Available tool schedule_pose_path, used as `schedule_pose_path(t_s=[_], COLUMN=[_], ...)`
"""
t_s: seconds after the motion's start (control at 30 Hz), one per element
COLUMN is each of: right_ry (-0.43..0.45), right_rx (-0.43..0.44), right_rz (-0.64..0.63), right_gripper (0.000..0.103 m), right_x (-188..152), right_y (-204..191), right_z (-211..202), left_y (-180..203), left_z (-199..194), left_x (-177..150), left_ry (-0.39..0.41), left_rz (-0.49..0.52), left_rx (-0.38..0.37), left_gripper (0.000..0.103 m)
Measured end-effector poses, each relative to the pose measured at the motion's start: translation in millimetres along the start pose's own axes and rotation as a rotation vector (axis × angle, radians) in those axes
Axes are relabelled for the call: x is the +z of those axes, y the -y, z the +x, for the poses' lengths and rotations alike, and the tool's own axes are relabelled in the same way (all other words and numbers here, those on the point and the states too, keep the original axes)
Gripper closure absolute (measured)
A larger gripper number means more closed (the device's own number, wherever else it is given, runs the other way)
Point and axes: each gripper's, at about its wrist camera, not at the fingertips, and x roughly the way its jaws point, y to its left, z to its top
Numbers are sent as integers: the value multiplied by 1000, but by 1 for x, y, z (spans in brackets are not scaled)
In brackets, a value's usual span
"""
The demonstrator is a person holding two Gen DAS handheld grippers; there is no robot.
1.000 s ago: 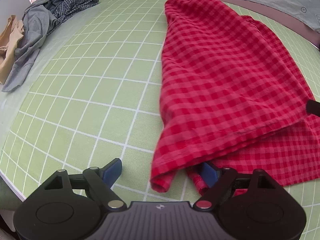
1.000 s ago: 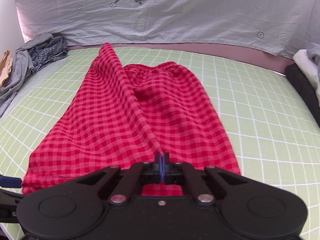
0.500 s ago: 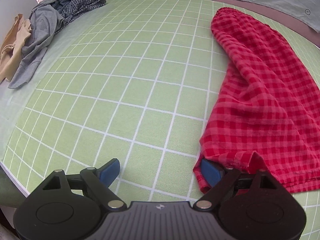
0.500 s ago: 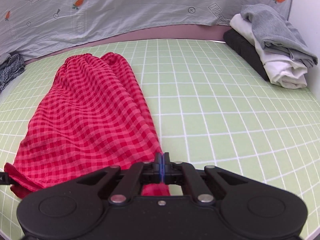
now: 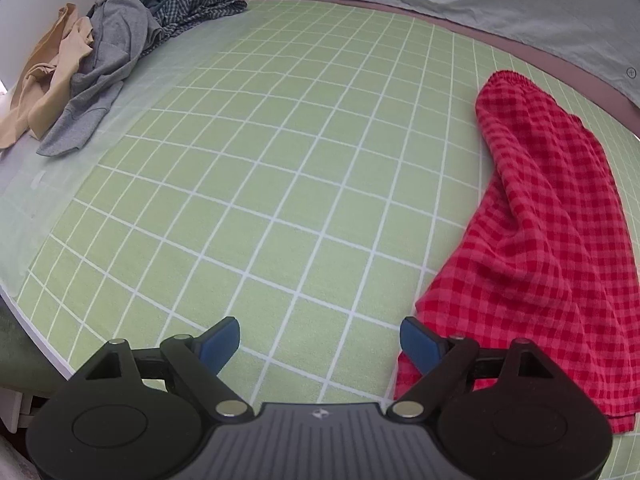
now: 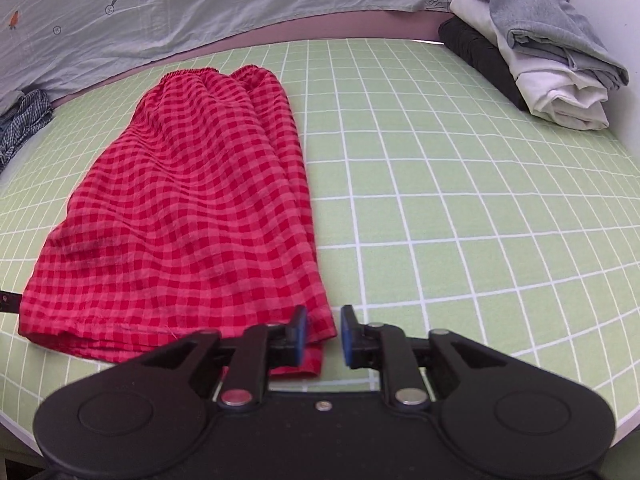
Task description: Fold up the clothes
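Red checked shorts lie folded in half lengthwise on the green grid mat, waistband at the far end. In the left wrist view the shorts lie at the right. My left gripper is wide open and empty, its right finger beside the hem's left corner. My right gripper is open a little at the hem's near right corner; the cloth lies just under and beside its left finger, not clamped.
A heap of unfolded clothes, grey, beige and dark checked, lies at the mat's far left. A stack of folded clothes stands at the far right. A grey sheet with carrot prints hangs behind. The table edge is near both grippers.
My right gripper carried the shorts' edge over to the right, laid it down and opened, letting go. My left gripper stayed open and drew left, clear of the hem.
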Motion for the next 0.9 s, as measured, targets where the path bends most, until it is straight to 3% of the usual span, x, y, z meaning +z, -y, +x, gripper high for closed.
schedule_pose_path(t_s=[0.17, 0.33, 0.4, 0.47, 0.77, 0.9], right_ry=[60, 87, 98, 108, 123, 106], right_rx=[0, 21, 33, 46, 100, 144], right_rz=[22, 21, 4, -23, -72, -93], right_gripper=[65, 66, 88, 93, 91, 84], right_x=[20, 50, 65, 80, 164, 194], right_y=[0, -6, -12, -20, -52, -65], right_z=[-4, 14, 23, 34, 98, 127], left_y=[-10, -3, 3, 13, 57, 71], left_z=[-7, 8, 14, 20, 58, 80], left_x=[22, 44, 54, 65, 120, 141], left_ry=[40, 33, 31, 33, 47, 22], left_rz=[-65, -62, -56, -43, 13, 11], left_rx=[31, 28, 20, 12, -29, -33], left_gripper=[15, 15, 15, 15, 15, 15])
